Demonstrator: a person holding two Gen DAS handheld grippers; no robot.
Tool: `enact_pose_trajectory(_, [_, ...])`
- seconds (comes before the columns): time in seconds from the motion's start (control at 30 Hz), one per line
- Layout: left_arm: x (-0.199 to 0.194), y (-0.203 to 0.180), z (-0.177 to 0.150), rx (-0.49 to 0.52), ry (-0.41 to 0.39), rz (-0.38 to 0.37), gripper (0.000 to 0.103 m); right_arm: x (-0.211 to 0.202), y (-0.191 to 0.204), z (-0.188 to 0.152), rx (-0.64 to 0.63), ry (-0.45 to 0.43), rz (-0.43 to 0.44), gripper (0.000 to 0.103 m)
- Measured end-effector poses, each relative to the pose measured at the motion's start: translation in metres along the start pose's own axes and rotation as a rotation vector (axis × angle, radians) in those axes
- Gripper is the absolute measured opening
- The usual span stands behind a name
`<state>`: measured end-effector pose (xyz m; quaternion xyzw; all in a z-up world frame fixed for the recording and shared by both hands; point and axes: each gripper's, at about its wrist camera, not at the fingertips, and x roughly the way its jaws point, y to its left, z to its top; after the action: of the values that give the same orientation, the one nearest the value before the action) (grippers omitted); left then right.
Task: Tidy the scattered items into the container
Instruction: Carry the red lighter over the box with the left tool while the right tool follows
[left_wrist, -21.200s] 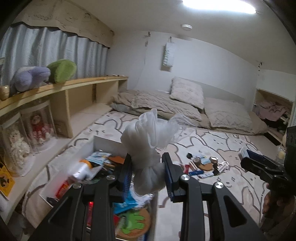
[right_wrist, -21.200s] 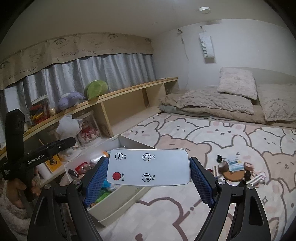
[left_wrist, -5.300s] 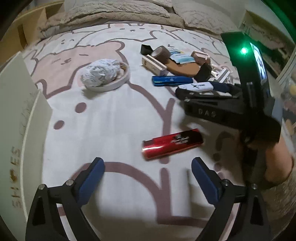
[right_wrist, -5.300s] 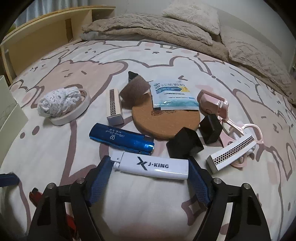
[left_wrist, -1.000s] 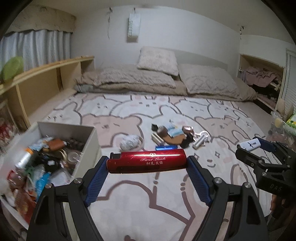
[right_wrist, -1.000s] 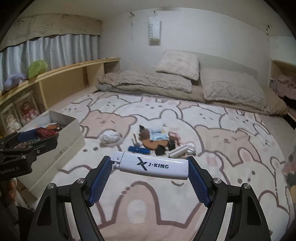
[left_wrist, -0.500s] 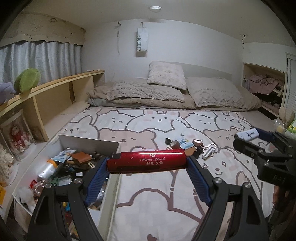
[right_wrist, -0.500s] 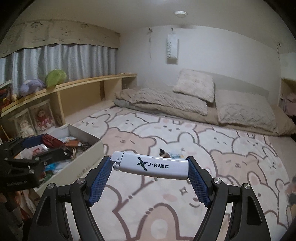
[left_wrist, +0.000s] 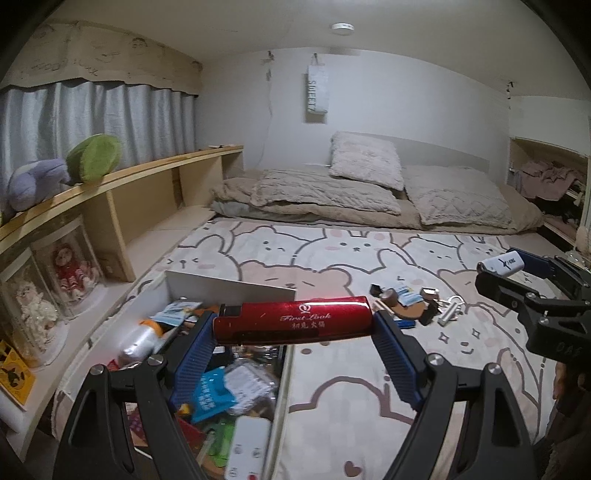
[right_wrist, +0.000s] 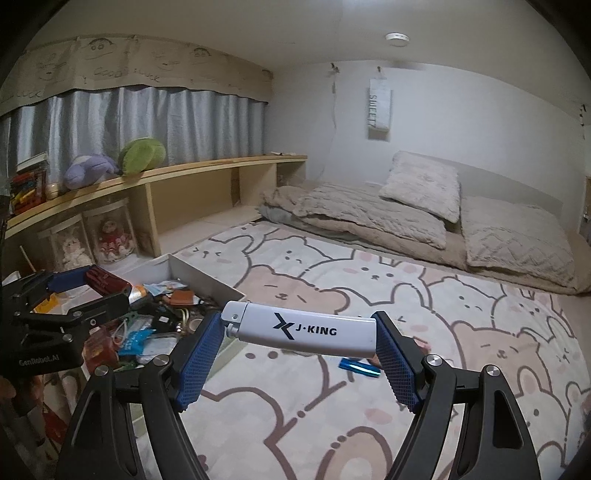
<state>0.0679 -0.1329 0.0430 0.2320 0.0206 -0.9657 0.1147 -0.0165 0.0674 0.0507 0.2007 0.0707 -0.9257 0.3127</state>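
Note:
My left gripper (left_wrist: 295, 332) is shut on a red lighter (left_wrist: 291, 323), held crosswise between the blue pads. It hangs above the near part of the white box (left_wrist: 229, 286), which is packed with several small items. My right gripper (right_wrist: 301, 341) is shut on a white J-KING lighter (right_wrist: 303, 330) over the bear rug, just right of the box (right_wrist: 212, 282). Each gripper shows in the other's view: the right gripper (left_wrist: 517, 271) with the white lighter (left_wrist: 500, 264), and the left gripper (right_wrist: 105, 286) over the box. Loose items (left_wrist: 410, 306) lie on the rug, and a blue lighter (right_wrist: 360, 368).
A long wooden shelf (left_wrist: 122, 177) with plush toys (left_wrist: 92, 158) and doll cases (left_wrist: 70, 266) runs along the left of the box. Pillows and a quilt (left_wrist: 369, 192) lie at the far end. The bear-print rug (right_wrist: 369, 280) spreads to the right.
Both grippers have swung left and risen with their lighters. The box has come under my left gripper, and the loose pile has slid right and mostly behind the right gripper.

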Motion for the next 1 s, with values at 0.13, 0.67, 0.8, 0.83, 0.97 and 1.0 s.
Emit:
enact_pose_trajectory(0.13, [-0.002,0.013,-0.001,-0.011,0.001,0.018,0.084,0.004,0.009,0.003,-0.001,0.002,0.028,0.081])
enact_pose_trajectory(0.67, [-0.008,0.077,-0.005,-0.055,0.015,0.110,0.084,0.020,0.051,0.015,-0.026,0.012,0.147,0.081])
enact_pose_trajectory(0.8, [-0.008,0.095,-0.006,-0.071,0.022,0.136,0.084,0.025,0.058,0.015,-0.027,0.023,0.175,0.081])
enact_pose_trajectory(0.83, [-0.008,0.099,-0.006,-0.076,0.024,0.138,0.084,0.026,0.059,0.015,-0.024,0.027,0.184,0.081])
enact_pose_trajectory(0.97, [-0.005,0.114,-0.005,-0.092,0.040,0.144,0.084,0.031,0.066,0.013,-0.022,0.043,0.218,0.081])
enact_pose_trajectory(1.0, [-0.003,0.117,-0.005,-0.090,0.048,0.145,0.084,0.032,0.069,0.013,-0.024,0.049,0.228,0.081])
